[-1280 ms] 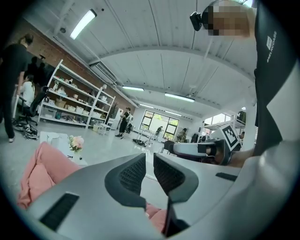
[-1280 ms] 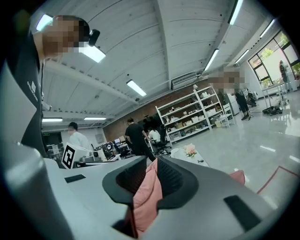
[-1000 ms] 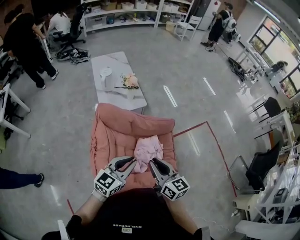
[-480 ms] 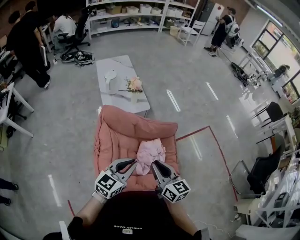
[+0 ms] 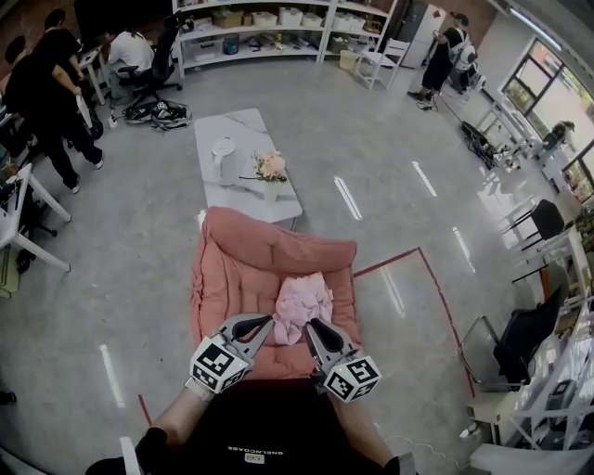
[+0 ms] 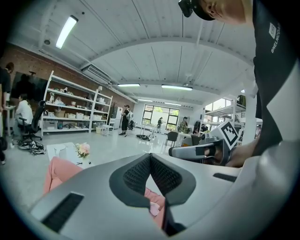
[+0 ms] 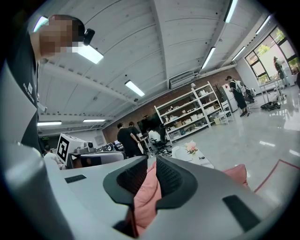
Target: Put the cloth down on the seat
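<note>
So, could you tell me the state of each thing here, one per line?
cloth: crumpled, resting on the seat, one fold pinched
right gripper: shut on the cloth
left gripper: shut, empty
seat: occupied by the cloth
kettle: upright on the white table

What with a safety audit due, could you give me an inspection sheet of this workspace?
Surface: pink cushioned seat, on a grey floor.
Job's things: pink cloth crumpled on the seat.
Clutter: nothing seen.
Grippers: left gripper fingers shut, empty; right gripper fingers shut on pink fabric, seemingly the cloth's near edge.
Cables: nothing seen.
Surroundings: white table with kettle and flowers beyond the seat; red floor tape; shelves; people at the edges.
</note>
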Demonstrator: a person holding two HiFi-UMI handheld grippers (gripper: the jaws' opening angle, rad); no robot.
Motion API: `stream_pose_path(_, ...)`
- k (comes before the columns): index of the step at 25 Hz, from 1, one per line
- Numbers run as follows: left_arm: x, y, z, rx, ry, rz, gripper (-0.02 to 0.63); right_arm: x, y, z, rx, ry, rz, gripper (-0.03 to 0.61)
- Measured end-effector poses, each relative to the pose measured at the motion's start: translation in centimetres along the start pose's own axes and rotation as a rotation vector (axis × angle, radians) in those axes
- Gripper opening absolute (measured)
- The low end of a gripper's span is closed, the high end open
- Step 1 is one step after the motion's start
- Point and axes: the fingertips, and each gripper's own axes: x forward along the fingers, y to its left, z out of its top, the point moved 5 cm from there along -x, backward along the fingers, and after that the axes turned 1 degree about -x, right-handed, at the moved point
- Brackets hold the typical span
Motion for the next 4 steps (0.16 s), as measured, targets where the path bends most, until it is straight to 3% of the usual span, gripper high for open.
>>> stream_pose_path(4, -0.20, -0.02, 0.30, 0.020, 0.007, -0.002, 0.014, -0.01, 0.10, 0.20, 0.003, -0.003, -0.004, 0.077)
